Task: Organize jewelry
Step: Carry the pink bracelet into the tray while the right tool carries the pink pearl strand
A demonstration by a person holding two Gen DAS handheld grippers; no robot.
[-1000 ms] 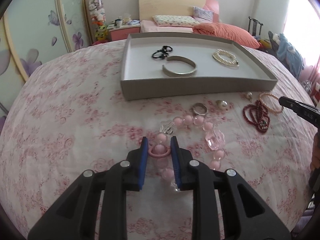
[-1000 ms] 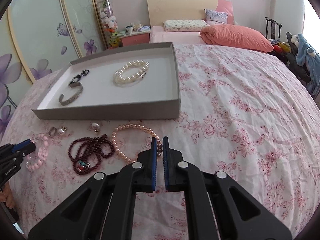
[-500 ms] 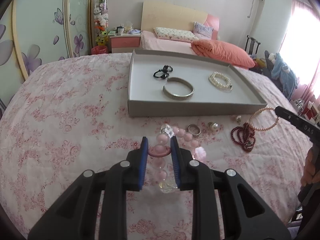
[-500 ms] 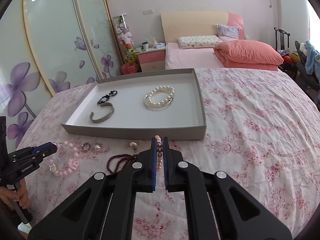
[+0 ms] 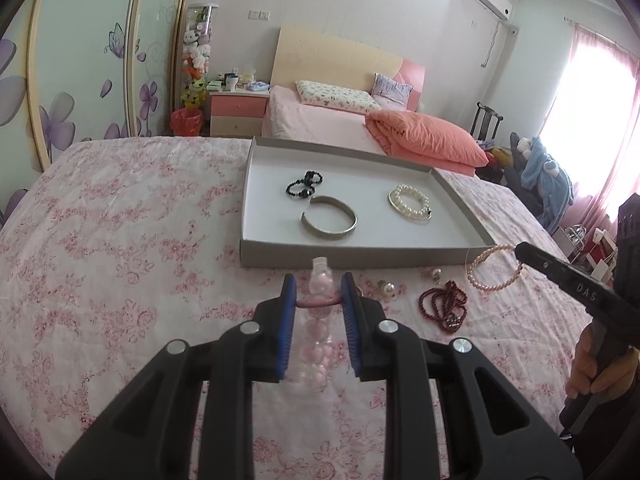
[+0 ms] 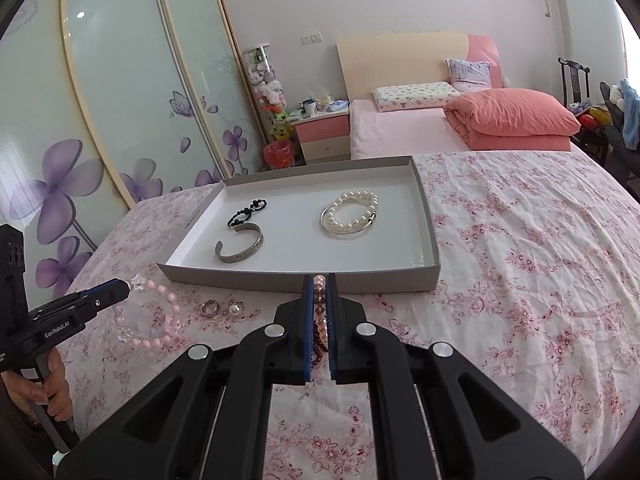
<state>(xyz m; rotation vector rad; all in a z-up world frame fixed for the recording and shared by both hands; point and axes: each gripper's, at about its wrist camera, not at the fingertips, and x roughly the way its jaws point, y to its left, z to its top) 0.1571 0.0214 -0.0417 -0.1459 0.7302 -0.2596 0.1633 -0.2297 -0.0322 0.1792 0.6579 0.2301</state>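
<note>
My left gripper [image 5: 318, 300] is shut on a pink bead bracelet [image 5: 318, 320] with clear crystals, held above the floral bedspread; the bracelet also shows hanging in the right wrist view [image 6: 160, 312]. My right gripper [image 6: 319, 304] is shut on a pink pearl bracelet [image 6: 319, 300], seen lifted in the left wrist view [image 5: 494, 268]. The grey tray [image 5: 360, 258] ahead holds a black bead bracelet [image 5: 304, 184], a silver cuff [image 5: 330, 222] and a white pearl bracelet [image 5: 410, 202].
On the bedspread in front of the tray lie a dark red bead necklace [image 5: 442, 306], a silver ring [image 6: 210, 307] and pearl earrings [image 5: 388, 289]. A bed with an orange quilt [image 5: 424, 136] stands behind. A wardrobe [image 6: 100, 100] is at the left.
Both grippers have risen, lifting their bracelets off the bedspread. The pink bead bracelet now hangs from the left gripper; the pearl bracelet hangs from the right one.
</note>
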